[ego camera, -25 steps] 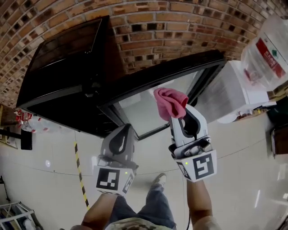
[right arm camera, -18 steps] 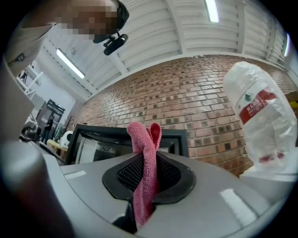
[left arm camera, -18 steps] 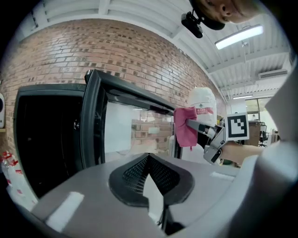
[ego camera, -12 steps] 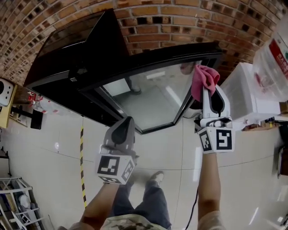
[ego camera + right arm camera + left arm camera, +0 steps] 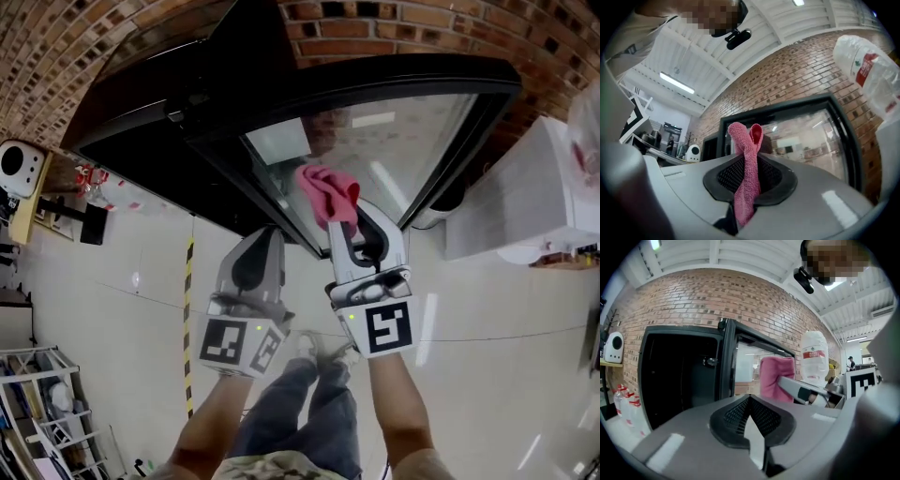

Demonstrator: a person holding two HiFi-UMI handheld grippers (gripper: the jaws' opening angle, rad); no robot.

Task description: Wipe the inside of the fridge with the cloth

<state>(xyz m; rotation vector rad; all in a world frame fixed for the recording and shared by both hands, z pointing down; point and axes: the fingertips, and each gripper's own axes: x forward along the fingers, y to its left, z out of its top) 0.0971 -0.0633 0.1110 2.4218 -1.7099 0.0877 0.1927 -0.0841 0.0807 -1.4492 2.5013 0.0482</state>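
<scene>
Jaws of the right gripper (image 5: 349, 225) are clamped on a pink cloth (image 5: 327, 190), which pokes up from the tips at twelve o'clock, in front of the glass door (image 5: 412, 131). From where I stand, I can't tell whether cloth and glass touch. At nine o'clock, just beside it, the left gripper (image 5: 265, 242) has its jaws pressed together with nothing between them. The black fridge (image 5: 141, 122) stands open, its dark inside up at ten o'clock, well apart from the cloth. At three o'clock sits a white cabinet (image 5: 525, 197), with a big water bottle (image 5: 867, 70) past the door's right edge.
</scene>
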